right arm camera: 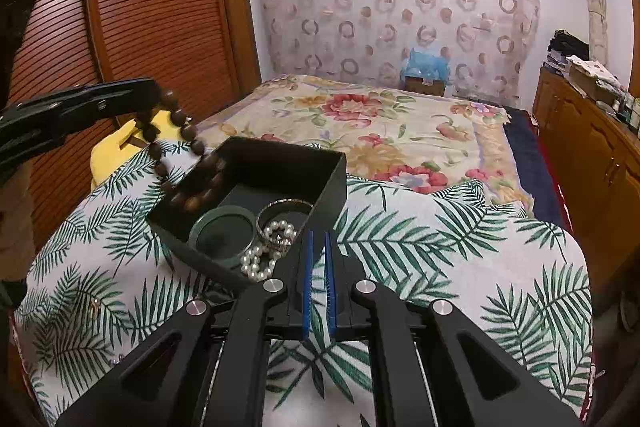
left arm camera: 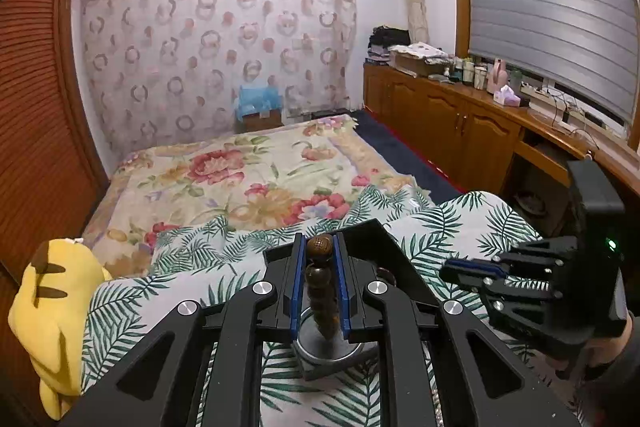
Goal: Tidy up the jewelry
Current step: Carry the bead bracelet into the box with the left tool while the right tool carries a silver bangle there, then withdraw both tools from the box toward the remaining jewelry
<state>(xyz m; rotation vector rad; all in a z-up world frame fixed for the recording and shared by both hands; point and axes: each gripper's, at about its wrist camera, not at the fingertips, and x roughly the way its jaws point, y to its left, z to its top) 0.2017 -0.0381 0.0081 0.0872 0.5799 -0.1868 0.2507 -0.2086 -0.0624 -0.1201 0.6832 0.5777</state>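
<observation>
Left wrist view, left gripper (left arm camera: 319,255): my two blue-padded fingers pinch the wooden bead bracelet (left arm camera: 320,283) by its top bead; the rest of the strand hangs straight down between them.
Left wrist view, below the strand: a grey round dish (left arm camera: 320,345) sits directly under the lowest beads, inside the black box (left arm camera: 372,231), of which only an edge shows past my tongs.
Left wrist view, right gripper (left arm camera: 472,269): it sits to the side over the leaf-print cloth (left arm camera: 440,223); from this angle I cannot tell its gap.
Right wrist view, right gripper (right arm camera: 319,255): my blue pads stand nearly together with a thin gap, and nothing is between them.
Right wrist view, black box (right arm camera: 324,183): it holds a green round dish (right arm camera: 222,231), a thin metal bangle (right arm camera: 285,205) and a pearl strand (right arm camera: 266,251) that spills over the near wall.
Right wrist view, bracelet (right arm camera: 188,147): its loop hangs from the left gripper (right arm camera: 156,93) across the box's far left corner, its lower beads inside the wall.
Step in hand, my judgement: lower until the beads pool on the box floor, then release, so the loop does not catch the rim.
Risk, my judgement: the swinging strand may drape outside the wall.
</observation>
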